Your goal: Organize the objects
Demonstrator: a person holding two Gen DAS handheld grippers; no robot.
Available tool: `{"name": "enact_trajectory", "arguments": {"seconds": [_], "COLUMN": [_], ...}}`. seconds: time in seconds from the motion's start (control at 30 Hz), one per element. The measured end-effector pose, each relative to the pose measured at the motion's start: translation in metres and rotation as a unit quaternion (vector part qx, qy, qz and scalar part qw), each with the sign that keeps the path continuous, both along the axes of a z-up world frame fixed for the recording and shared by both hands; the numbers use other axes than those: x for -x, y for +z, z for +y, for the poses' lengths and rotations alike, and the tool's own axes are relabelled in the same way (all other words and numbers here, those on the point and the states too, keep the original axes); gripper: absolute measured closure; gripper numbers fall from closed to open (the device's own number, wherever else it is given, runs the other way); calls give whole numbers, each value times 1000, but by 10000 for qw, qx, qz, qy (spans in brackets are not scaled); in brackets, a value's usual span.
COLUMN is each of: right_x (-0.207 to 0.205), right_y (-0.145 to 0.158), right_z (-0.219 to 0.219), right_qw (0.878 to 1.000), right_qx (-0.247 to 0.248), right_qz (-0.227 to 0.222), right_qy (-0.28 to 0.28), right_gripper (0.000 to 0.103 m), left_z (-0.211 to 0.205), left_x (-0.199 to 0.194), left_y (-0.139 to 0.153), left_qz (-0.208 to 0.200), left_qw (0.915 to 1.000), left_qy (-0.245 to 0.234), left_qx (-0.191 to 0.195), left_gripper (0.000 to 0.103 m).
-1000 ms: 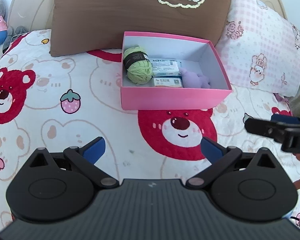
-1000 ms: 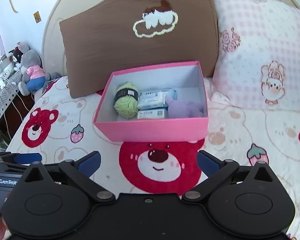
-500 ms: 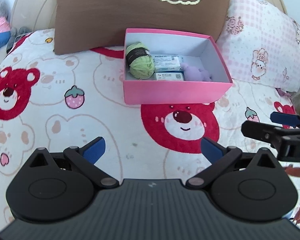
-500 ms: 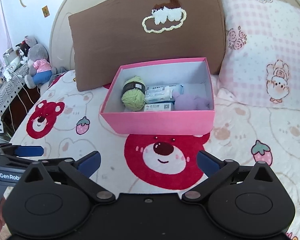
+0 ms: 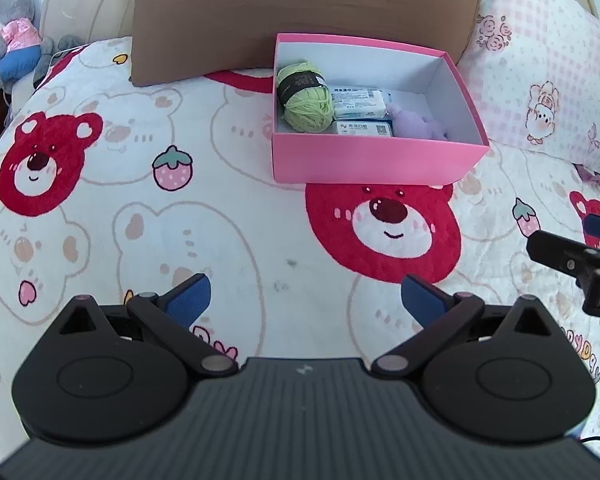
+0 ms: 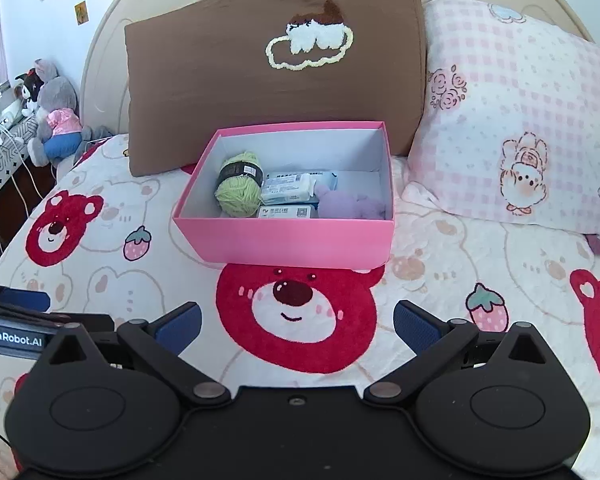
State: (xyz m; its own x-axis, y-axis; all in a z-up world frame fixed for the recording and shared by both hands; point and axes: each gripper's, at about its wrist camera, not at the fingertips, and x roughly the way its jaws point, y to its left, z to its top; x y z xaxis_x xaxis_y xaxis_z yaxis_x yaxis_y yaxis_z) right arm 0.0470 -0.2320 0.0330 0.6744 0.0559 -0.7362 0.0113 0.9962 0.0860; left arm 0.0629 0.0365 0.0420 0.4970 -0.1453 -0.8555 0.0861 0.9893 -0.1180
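Note:
A pink box sits on the bear-print bedspread in front of a brown pillow. Inside lie a green yarn ball, a white wipes pack, a small blue-white packet and a purple plush toy. My left gripper is open and empty, well short of the box. My right gripper is also open and empty, over the red bear print in front of the box. Each gripper shows at the edge of the other's view.
A brown pillow and a pink checked pillow lean on the headboard behind the box. Stuffed toys and cables sit on a side table at far left. Bare bedspread lies left of the box.
Both grippers have drawn back from the box, which now looks smaller and farther away. Both stay open and empty; the box's contents are unchanged.

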Motion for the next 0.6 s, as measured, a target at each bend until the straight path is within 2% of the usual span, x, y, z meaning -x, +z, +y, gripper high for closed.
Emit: {"name": "enact_trajectory", "arguments": {"seconds": [0.13,0.6], "right_x": [1,1], "right_y": [3,1], "right_z": [2,9], "right_qw": [10000,9995], "right_qx": [90,290], "right_qz": [-15,151], "right_qy": [-18,-25], "right_gripper": [0,0], "left_z": [1,0], "left_x": [1,1], "left_y": [4,11], "left_qz": [-13,20], "left_qw": [10000,9994], "left_qy": [30,69], "left_qx": [18,-336], "left_gripper": [0,0]}}
